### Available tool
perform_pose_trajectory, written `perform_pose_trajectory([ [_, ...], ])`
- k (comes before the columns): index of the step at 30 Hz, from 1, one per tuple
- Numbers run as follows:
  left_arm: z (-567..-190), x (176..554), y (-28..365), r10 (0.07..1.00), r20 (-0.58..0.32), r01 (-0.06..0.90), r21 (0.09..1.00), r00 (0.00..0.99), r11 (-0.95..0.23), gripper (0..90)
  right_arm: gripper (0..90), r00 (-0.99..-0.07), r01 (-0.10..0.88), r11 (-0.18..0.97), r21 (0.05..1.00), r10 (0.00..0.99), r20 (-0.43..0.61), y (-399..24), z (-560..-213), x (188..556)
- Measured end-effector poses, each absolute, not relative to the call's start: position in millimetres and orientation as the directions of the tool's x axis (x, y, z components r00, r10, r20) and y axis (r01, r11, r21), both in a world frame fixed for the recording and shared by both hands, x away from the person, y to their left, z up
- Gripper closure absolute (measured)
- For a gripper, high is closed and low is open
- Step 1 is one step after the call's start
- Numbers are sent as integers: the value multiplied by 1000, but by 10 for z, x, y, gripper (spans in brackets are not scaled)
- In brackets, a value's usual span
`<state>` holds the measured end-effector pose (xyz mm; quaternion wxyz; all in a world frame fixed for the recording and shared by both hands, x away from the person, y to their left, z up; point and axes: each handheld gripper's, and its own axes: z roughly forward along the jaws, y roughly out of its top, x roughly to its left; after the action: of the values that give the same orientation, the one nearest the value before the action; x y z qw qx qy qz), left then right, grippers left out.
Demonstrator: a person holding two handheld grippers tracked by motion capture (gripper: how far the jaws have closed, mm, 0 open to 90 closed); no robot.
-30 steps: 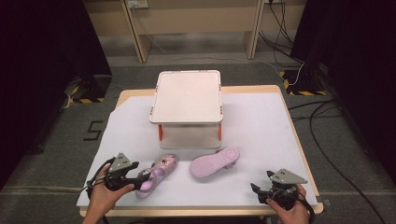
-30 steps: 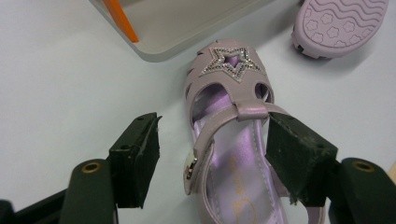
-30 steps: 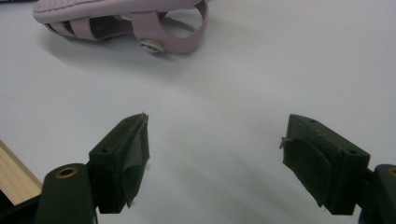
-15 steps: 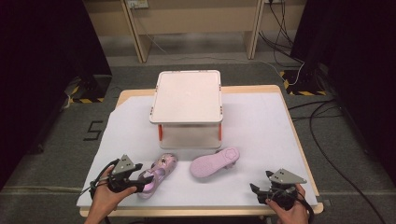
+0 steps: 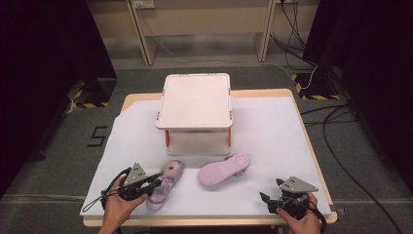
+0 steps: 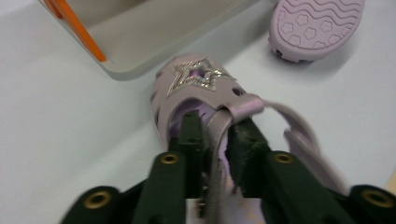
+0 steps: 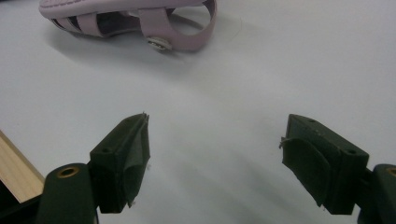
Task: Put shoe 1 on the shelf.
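Since the earlier frame the left gripper (image 6: 215,140) had just clamped its jaws onto the upright pink star-decorated plastic sandal (image 5: 165,187) near the white lidded plastic box (image 5: 195,105); lifting remained, right gripper (image 7: 215,158) wide open, empty.

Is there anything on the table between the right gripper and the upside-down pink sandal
Nothing visible. The right gripper has its jaws open over bare white table cover, and the overturned sandal lies ahead of it with open surface between. The box stands farther back. The left gripper is shut on the other sandal.
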<state>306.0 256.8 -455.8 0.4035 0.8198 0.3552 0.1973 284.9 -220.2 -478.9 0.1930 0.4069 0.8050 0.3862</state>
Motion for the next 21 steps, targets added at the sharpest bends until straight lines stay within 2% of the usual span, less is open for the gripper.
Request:
perform_pose_trajectory([
  [5, -4431, 3047, 2500, 741, 77, 368, 830, 667, -418, 824, 238, -591, 507, 367, 780, 806, 6, -2208, -4788, 2850],
  [9, -4361, 3113, 2455, 749, 67, 354, 851, 659, -387, 828, 239, -592, 508, 365, 780, 806, 8, -2207, -4789, 2851],
  [21, -4332, 3542, 2235, 788, 86, 339, 870, 610, -358, 827, 240, -590, 509, 365, 780, 808, 6, -2216, -4795, 2856],
])
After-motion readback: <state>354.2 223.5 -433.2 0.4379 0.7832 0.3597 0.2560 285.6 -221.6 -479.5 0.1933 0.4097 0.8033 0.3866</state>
